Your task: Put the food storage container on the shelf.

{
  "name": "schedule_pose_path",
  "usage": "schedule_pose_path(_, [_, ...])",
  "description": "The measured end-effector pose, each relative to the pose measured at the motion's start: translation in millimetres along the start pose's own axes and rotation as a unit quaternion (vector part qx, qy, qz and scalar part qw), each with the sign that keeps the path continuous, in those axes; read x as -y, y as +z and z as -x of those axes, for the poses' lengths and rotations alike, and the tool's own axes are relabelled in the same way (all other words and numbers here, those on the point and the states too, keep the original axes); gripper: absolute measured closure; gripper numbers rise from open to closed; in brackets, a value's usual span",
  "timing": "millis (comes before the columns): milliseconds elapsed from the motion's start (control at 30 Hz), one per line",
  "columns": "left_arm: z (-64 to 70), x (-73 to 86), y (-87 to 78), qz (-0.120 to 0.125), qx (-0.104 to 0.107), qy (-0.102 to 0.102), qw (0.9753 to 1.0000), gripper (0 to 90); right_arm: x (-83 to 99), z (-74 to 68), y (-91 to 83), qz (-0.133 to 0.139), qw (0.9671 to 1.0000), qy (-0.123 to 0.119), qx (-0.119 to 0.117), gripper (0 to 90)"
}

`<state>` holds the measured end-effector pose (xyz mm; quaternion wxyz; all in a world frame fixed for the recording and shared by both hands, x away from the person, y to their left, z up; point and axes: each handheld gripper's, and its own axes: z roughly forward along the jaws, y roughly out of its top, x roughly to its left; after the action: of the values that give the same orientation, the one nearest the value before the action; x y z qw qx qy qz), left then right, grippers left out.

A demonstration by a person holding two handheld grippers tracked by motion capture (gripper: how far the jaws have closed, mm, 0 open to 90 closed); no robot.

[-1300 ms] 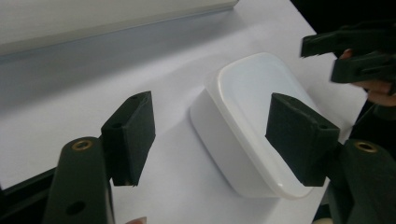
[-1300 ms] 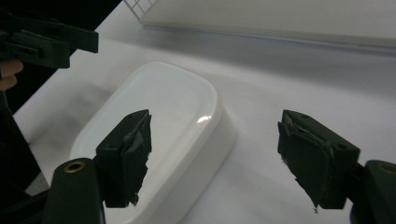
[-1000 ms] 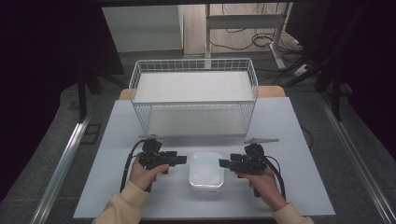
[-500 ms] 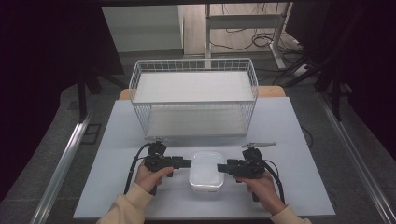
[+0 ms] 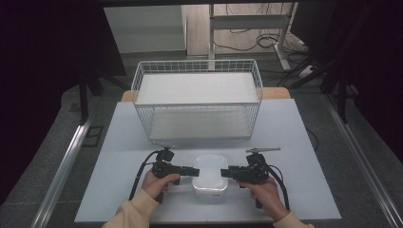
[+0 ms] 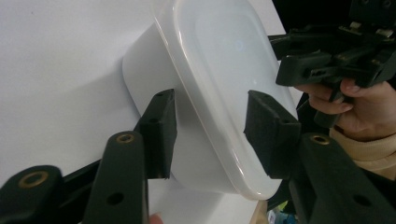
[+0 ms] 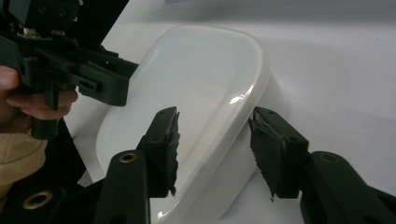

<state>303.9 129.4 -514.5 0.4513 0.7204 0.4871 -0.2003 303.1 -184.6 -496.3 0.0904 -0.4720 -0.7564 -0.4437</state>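
Observation:
A white lidded plastic container (image 5: 209, 175) sits on the white table near its front edge. My left gripper (image 5: 193, 171) comes at the container's left side and my right gripper (image 5: 224, 173) at its right side. In the left gripper view the container (image 6: 219, 60) has its rim between the open jaws of the left gripper (image 6: 210, 135), one jaw beside the wall and one over the lid. In the right gripper view the right gripper (image 7: 215, 147) straddles the rim of the container (image 7: 187, 88) the same way, open. Each gripper view also shows the opposite hand.
A white wire basket (image 5: 197, 99) with a white floor stands at the back middle of the table (image 5: 294, 137). Black cables trail from both grippers toward the front edge. Dark floor and desk legs lie beyond the table.
Both grippers have moved inward from either side until their jaws reach the container's left and right rims. The container has not moved.

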Motion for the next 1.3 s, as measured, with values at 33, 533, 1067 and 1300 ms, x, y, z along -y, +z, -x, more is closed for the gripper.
schedule_pose_path(33, [0.0, 0.0, 0.0, 0.000, 0.000, 0.000, 1.0000, 53.5, 0.1, 0.8, -0.7, 0.001, 1.0000, 0.006, -0.001, 54.8])
schedule_pose_path(533, [-1.4, 6.7, -14.4, 0.034, 0.031, -0.013, 0.9989, 71.8, 4.2, 4.5, -9.9, 0.028, 0.9975, 0.055, -0.035, 70.2])
schedule_pose_path(1067, [15.0, 8.3, -23.8, 0.054, 0.010, 0.036, 0.9978, 80.2, 3.7, -1.5, -23.3, 0.054, 0.9965, 0.044, -0.047, 79.9])
schedule_pose_path(1300, [21.2, 7.2, -27.5, 0.062, 0.005, 0.052, 0.9967, 80.3, 2.4, -4.6, -25.5, 0.057, 0.9968, 0.028, -0.048, 79.9])
